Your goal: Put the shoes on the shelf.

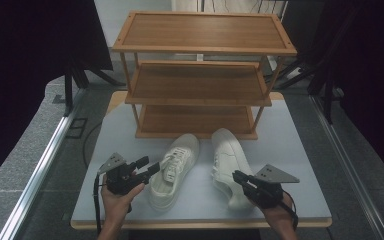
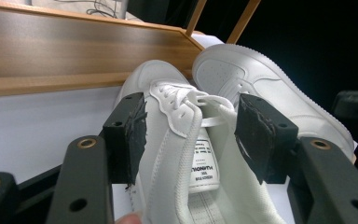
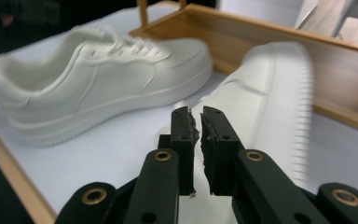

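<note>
Two white sneakers lie on the table in front of a wooden rack. The left shoe [image 1: 175, 170] stands upright, toe toward the rack. My left gripper [image 1: 150, 165] is at its heel end with the jaws wide apart. In the left gripper view [image 2: 193, 135] the shoe's collar and tongue [image 2: 186, 121] sit between the pads, and I cannot tell whether they touch the shoe. The right shoe [image 1: 230, 165] looks tipped on its side, its ribbed sole [image 3: 303, 116] blurred in the right gripper view. My right gripper [image 1: 236, 175] is by its heel, jaws [image 3: 198, 121] almost together with nothing between them.
A three-shelf wooden rack [image 1: 200, 82] stands at the back of the grey table [image 1: 290, 150], its lowest shelf just beyond the shoes' toes. A metal rail [image 1: 40, 170] runs along the floor on the left. Dark curtains hang on both sides.
</note>
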